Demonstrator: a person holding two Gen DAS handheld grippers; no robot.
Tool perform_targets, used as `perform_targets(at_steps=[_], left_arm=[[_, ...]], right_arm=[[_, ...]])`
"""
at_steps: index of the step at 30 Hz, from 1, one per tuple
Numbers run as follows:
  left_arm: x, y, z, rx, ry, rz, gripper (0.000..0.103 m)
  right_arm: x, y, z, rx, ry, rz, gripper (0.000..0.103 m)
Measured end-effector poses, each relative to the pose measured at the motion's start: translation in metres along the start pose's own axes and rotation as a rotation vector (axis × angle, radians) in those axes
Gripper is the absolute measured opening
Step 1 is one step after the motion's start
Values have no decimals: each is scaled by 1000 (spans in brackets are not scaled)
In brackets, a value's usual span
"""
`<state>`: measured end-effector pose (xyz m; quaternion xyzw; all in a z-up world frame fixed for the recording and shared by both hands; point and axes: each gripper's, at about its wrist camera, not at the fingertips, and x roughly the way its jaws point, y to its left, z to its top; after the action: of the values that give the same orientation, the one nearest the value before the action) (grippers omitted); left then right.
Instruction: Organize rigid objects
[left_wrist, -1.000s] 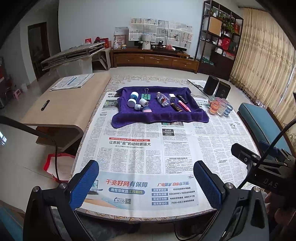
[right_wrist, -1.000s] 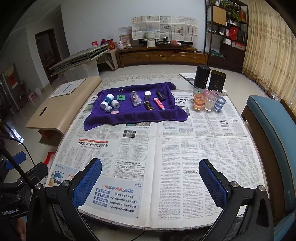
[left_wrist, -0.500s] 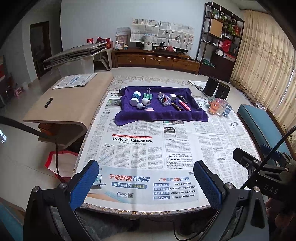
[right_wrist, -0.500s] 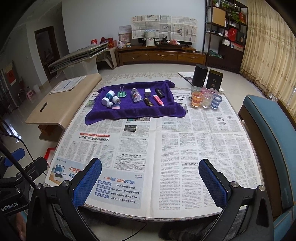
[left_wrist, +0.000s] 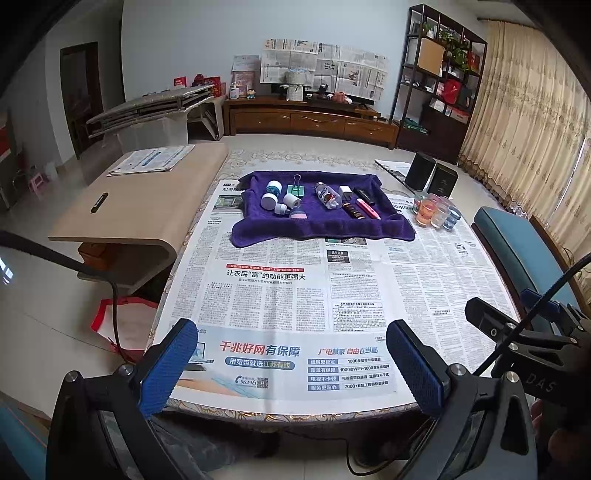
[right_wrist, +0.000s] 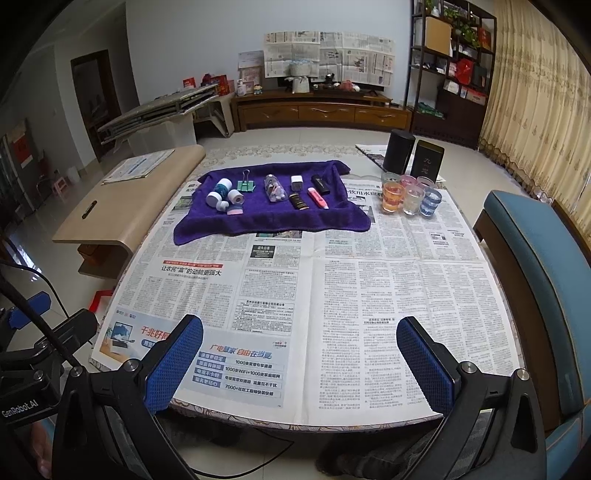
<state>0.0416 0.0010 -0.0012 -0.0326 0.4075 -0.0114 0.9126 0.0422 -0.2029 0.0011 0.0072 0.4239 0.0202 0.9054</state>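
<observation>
A purple towel (left_wrist: 325, 221) (right_wrist: 273, 218) lies at the far side of the newspaper-covered table. On it rest white jars (left_wrist: 269, 199) (right_wrist: 214, 197), a green binder clip (left_wrist: 296, 188) (right_wrist: 246, 184), a clear small bottle (left_wrist: 328, 195) (right_wrist: 274, 189), a white charger (left_wrist: 345, 192) (right_wrist: 296, 182), a black stick (right_wrist: 320, 184), a brown tube (right_wrist: 298, 201) and a pink highlighter (left_wrist: 367, 209) (right_wrist: 317, 198). My left gripper (left_wrist: 291, 363) and right gripper (right_wrist: 299, 363) both hang open and empty over the table's near edge, far from the towel.
Several small glasses (left_wrist: 436, 212) (right_wrist: 406, 197) stand right of the towel, with two dark canisters (right_wrist: 412, 158) behind them. A low wooden bench (left_wrist: 136, 206) sits left of the table, a blue chair (right_wrist: 546, 280) to the right. Newspaper (right_wrist: 332, 295) covers the tabletop.
Both grippers have drawn back and risen slightly, so the table and towel look a little farther away. Nothing on the table has moved.
</observation>
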Motion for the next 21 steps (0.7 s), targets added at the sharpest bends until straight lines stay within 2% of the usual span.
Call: perform_targets(at_steps=[21], left_arm=[[-10,3,-3,3,0,2,103]], right_arm=[[-15,-1,-6,6,-10,-12,103]])
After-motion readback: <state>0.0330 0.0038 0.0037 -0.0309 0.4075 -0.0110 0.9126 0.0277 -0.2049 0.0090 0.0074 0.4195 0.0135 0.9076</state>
